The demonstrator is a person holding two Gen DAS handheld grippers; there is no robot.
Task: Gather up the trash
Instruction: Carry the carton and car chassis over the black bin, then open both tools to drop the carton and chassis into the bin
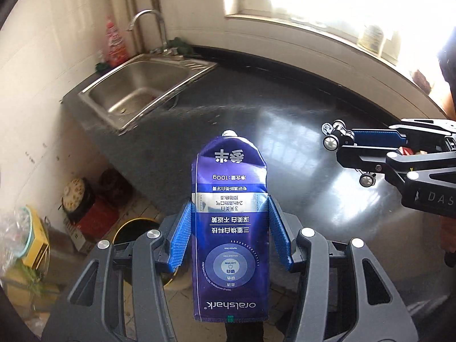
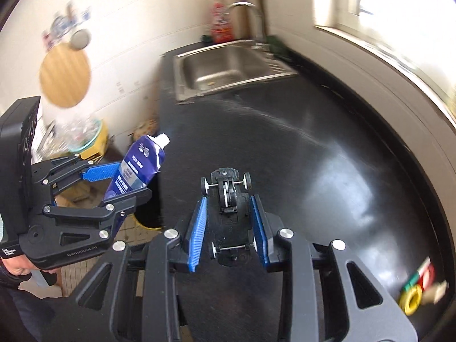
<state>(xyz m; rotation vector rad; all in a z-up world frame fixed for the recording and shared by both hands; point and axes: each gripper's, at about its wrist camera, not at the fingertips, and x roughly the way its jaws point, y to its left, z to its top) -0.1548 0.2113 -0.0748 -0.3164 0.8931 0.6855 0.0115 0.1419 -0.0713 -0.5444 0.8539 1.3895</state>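
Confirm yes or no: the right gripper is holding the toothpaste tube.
No: the right gripper grips a toy car chassis; the toothpaste tube sits in the left gripper.

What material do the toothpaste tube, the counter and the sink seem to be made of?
Toothpaste tube: probably soft plastic laminate, glossy; its printed skin is creased and flattened.
Counter: dark polished stone or similar; it mirrors the window light.
Sink: most likely stainless steel, brushed grey with dull reflections.

Glossy black countertop, brushed metal sink
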